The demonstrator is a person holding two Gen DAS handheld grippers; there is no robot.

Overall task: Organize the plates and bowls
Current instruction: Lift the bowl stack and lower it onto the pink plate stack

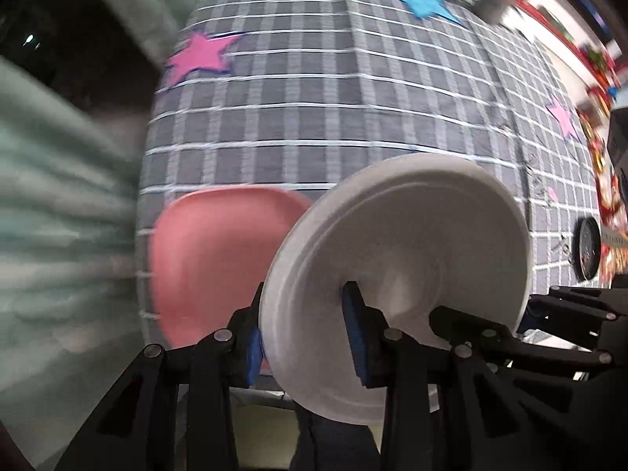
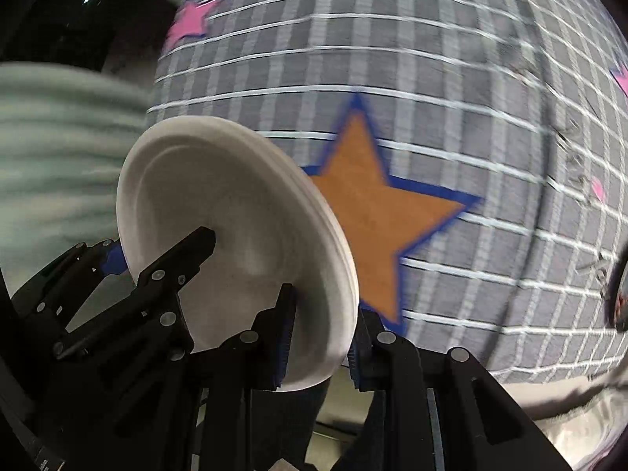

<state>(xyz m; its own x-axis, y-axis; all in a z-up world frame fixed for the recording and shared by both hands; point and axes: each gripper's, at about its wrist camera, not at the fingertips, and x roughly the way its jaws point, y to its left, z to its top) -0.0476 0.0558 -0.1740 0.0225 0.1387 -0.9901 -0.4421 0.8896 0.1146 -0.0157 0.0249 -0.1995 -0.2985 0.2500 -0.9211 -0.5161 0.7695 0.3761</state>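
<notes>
White plate (image 1: 412,235), held on edge by both tools above a grey checked tablecloth (image 1: 314,98) covering the table. In the left wrist view, the left tool (image 1: 302,325) is clamped on the plate's lower rim, one blue-padded finger on each face; the right tool (image 1: 522,325) enters from the lower right of the frame and grips the opposite rim. The right wrist view confirms this: the right tool (image 2: 320,337) is closed across the rim at lower centre, the left tool (image 2: 157,267) pinching the plate from the lower left. A pink plate (image 1: 212,259) lies flat on the cloth at lower left of the left wrist view, partly hidden behind the white one. Paper stars, among them an orange star (image 2: 373,204), decorate the cloth.

The white plate appears thin, light and stiff, probably moulded foam or plastic, with a smooth face that may slip. The raised rim is the sensible hold; a tilted plate pinched at the edge can pivot, so a firm, shallow bite is advisable.
</notes>
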